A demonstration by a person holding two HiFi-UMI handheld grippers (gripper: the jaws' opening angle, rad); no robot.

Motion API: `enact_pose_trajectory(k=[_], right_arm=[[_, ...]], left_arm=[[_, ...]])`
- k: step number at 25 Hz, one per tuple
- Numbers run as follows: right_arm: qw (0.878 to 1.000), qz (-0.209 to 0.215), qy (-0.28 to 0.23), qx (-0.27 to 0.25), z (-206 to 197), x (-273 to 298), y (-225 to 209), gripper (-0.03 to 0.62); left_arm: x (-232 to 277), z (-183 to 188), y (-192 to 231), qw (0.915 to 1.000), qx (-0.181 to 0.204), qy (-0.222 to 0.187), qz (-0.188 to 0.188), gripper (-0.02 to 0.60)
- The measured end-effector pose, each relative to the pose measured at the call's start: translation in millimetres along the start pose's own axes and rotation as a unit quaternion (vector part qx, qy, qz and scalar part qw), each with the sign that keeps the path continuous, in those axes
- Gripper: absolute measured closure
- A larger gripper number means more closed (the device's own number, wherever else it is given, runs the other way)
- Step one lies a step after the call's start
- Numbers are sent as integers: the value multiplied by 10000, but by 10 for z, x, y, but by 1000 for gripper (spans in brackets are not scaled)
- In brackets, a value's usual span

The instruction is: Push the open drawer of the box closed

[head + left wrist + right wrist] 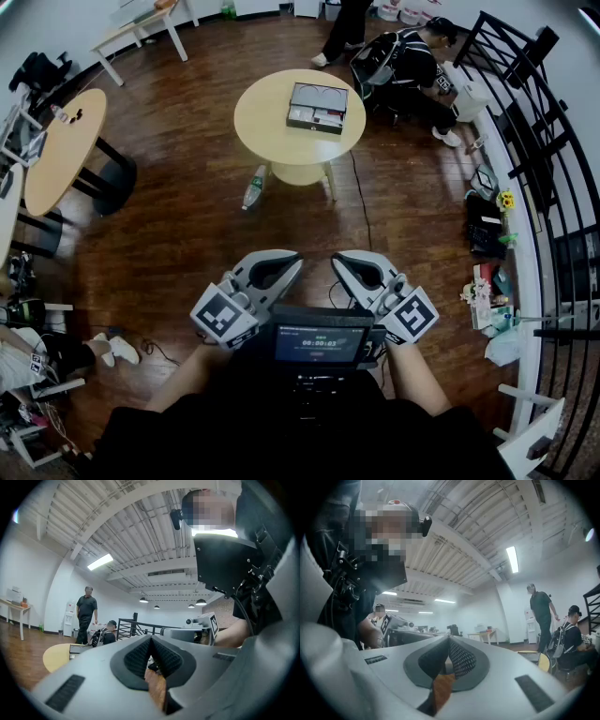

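Straight ahead on the round pale wooden desk [267,131] sits the grey rectangular drawer box [317,105], well apart from the left gripper [294,262] and right gripper [337,262] alike; both pairs of fingers [136,660] closed, empty

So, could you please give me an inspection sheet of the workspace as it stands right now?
Surface: round table, bare apart from the box.
Job's things: box on the table; too small to tell how far it stands open.
Clutter: bottle on the floor beside the table's base; oddments on the ledge by the railing.
Grippers: left tongs and right tongs both shut and empty, held near the person's chest, well short of the table.
Cables: one cable runs across the floor from the table's base.
Surroundings: standing person and crouching person behind the table; second table at left; railing at right.
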State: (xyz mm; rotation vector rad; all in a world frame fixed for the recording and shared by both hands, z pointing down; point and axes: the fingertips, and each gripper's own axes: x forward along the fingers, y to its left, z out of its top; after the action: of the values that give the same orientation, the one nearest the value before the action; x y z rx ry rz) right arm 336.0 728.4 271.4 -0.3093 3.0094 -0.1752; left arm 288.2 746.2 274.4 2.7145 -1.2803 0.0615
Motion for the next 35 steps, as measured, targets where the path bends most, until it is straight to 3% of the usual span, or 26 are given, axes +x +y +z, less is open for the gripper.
enact_pose_trajectory(k=[8,15,21,28,35], right_arm=[[9998,158,136,-64,78,-21,-301,571],[9998,49,180,-43,20,429,-492,571],[9994,-171,289,-58,-61,1467,-988,571],[9979,-583,274,-1,8,2926,-1517,571],[9949,-957,301,-38,-38,3823,-1915,571]], left_arm=[[344,154,125,9998,76,-131,138,545],[248,168,595,9998,-21,-126,162,545],[248,219,1810,9997,-96,-201,-53,545],[120,521,3271,9978,23,-251,-606,545],[16,613,4224,9955,-14,-260,-916,545]])
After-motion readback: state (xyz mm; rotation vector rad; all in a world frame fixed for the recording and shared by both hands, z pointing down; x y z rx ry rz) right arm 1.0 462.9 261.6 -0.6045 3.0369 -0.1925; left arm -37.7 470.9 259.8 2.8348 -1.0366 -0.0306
